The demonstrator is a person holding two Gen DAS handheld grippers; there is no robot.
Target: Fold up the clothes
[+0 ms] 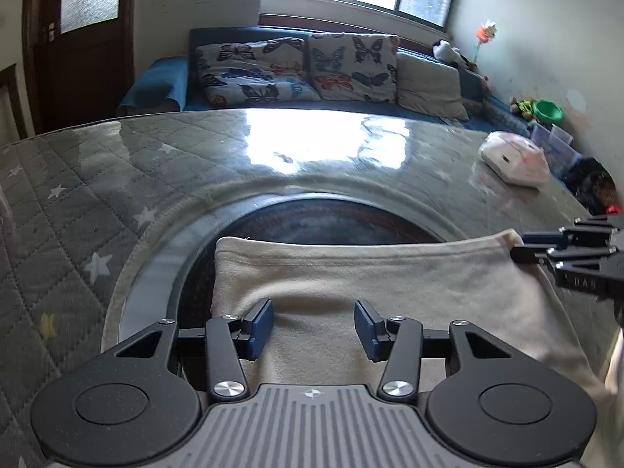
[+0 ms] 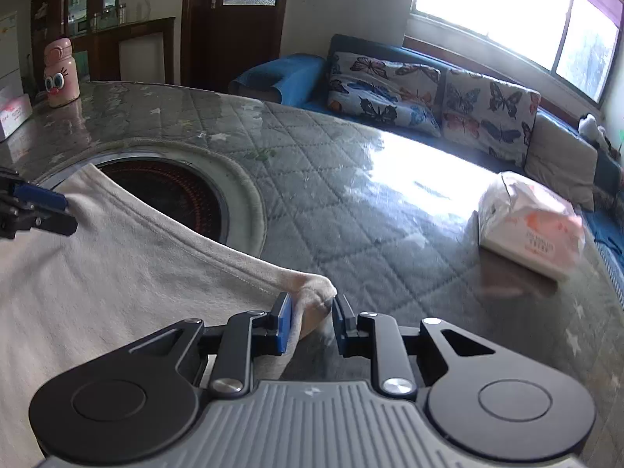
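A cream cloth garment lies on the quilted grey table, its far hem over a round dark burner. My left gripper is open just above the cloth near its left part, with nothing between the blue pads. In the right wrist view my right gripper has its jaws partly apart around the bunched far right corner of the garment; the cloth touches the left pad. The left gripper shows at the left edge over the hem. The right gripper shows at the garment's right corner in the left view.
The round burner is set in the table. A tissue pack lies on the table at the right. A pink bottle and a box stand far left. A blue sofa with butterfly cushions lies beyond.
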